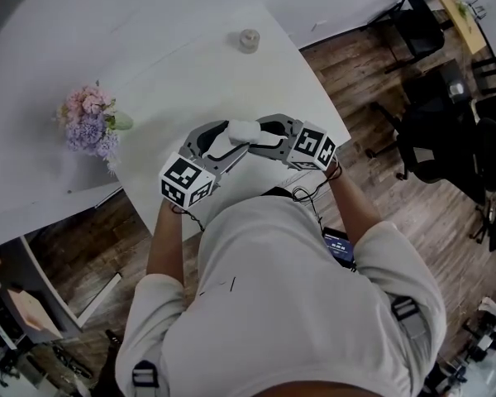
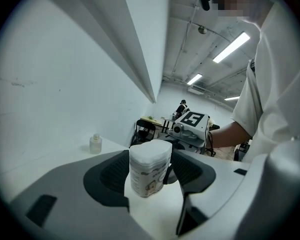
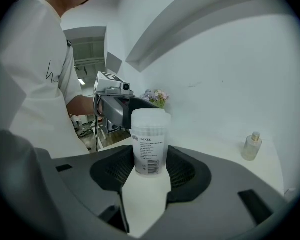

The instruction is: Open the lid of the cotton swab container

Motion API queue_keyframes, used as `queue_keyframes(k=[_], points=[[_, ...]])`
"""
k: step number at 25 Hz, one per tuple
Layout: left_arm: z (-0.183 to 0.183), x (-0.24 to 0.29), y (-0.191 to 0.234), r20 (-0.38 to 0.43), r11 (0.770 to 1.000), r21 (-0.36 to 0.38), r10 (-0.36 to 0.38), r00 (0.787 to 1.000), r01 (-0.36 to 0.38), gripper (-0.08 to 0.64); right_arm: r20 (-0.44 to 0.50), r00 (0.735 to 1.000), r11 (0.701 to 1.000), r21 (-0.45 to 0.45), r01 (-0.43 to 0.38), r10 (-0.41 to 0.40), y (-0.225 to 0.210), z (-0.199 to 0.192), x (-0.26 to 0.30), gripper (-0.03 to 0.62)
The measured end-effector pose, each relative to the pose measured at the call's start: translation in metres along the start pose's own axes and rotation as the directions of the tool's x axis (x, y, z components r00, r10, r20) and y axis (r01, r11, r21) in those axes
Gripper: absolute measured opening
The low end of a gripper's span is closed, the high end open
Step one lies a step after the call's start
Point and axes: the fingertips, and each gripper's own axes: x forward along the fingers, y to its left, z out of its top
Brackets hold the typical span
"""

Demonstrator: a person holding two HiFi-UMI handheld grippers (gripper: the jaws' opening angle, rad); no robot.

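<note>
A small clear cotton swab container [image 1: 244, 129] with a printed label stands upright on the white table [image 1: 190, 64], its lid on top. My two grippers meet at it from opposite sides. My right gripper [image 1: 258, 132] is shut on the container [image 3: 150, 141], with both pads against its lower body. My left gripper [image 1: 230, 141] is open around the same container [image 2: 150, 168], which stands between its pads with a gap on the right side. The right gripper's marker cube [image 2: 192, 121] shows just behind the container in the left gripper view.
A small glass bottle [image 1: 248, 40] stands near the table's far edge. A bunch of pink and purple flowers [image 1: 91, 122] sits at the left. The table's right edge [image 1: 331, 114] drops to a wooden floor with black chairs [image 1: 417, 27].
</note>
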Motion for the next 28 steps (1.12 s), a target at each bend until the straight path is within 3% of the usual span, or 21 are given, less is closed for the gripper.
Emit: queue_keyframes(k=[5, 13, 28], points=[[-0.003, 0.005, 0.004, 0.016, 0.999, -0.025, 0.047, 0.999, -0.046, 0.276, 0.02, 1.0, 1.0, 0.019, 0.02, -0.02, 0.0, 0.0, 0.004, 0.196], [-0.025, 0.012, -0.001, -0.018, 0.991, -0.106, 0.08, 0.997, -0.081, 0.281, -0.048, 0.998, 0.999, 0.0, 0.033, -0.033, 0.004, -0.021, 0.009, 0.199], [-0.021, 0.011, 0.004, -0.004, 0.988, -0.123, 0.089, 0.996, -0.088, 0.284, -0.045, 0.996, 0.997, -0.022, 0.069, -0.07, 0.0, -0.017, 0.011, 0.199]])
